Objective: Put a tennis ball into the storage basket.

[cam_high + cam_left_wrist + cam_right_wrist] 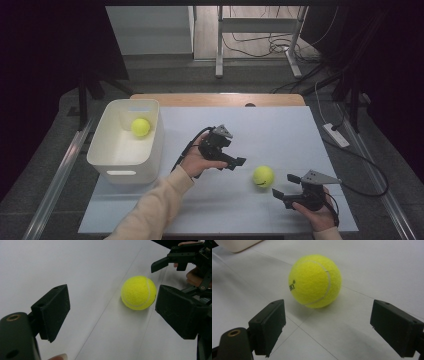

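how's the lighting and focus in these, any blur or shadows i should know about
High view: dark, vignetted edges, the table evenly lit. Left gripper view: the ball is fairly sharp, its near jaws soft. Right gripper view: the ball is crisp with logo readable, a soft shadow beneath it.

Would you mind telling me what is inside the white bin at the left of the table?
The white bin holds one yellow tennis ball, lying near its far right corner. The rest of the visible floor is bare. The near wall hides the strip of floor just behind it.
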{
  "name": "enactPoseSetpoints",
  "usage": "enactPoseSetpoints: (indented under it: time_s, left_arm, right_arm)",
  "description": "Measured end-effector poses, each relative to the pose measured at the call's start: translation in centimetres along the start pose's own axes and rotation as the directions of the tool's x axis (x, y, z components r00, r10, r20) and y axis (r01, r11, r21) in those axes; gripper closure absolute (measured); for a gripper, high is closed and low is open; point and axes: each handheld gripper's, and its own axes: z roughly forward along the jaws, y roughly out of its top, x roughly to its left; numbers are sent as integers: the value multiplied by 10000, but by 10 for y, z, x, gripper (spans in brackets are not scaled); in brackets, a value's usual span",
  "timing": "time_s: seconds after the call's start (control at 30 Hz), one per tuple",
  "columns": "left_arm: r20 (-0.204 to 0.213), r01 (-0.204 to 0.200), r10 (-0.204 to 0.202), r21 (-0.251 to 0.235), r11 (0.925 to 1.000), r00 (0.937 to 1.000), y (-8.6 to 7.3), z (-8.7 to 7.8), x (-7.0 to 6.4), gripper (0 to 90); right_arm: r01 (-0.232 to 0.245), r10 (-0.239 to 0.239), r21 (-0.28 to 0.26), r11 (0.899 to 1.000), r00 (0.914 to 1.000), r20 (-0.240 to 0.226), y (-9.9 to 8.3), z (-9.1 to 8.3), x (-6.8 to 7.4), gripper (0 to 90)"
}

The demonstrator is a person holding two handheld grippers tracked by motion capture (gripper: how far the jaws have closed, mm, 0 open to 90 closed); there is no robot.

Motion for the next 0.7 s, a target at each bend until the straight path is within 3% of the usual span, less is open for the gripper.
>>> enactPoseSetpoints:
  time_s: [0.7]
  left_arm:
    - [523, -128, 117, 211, 9997, 9986, 5, 30, -4, 134]
  right_arm:
    - [-1, 1, 3, 10000, 10000, 44, 0, 0, -1, 129]
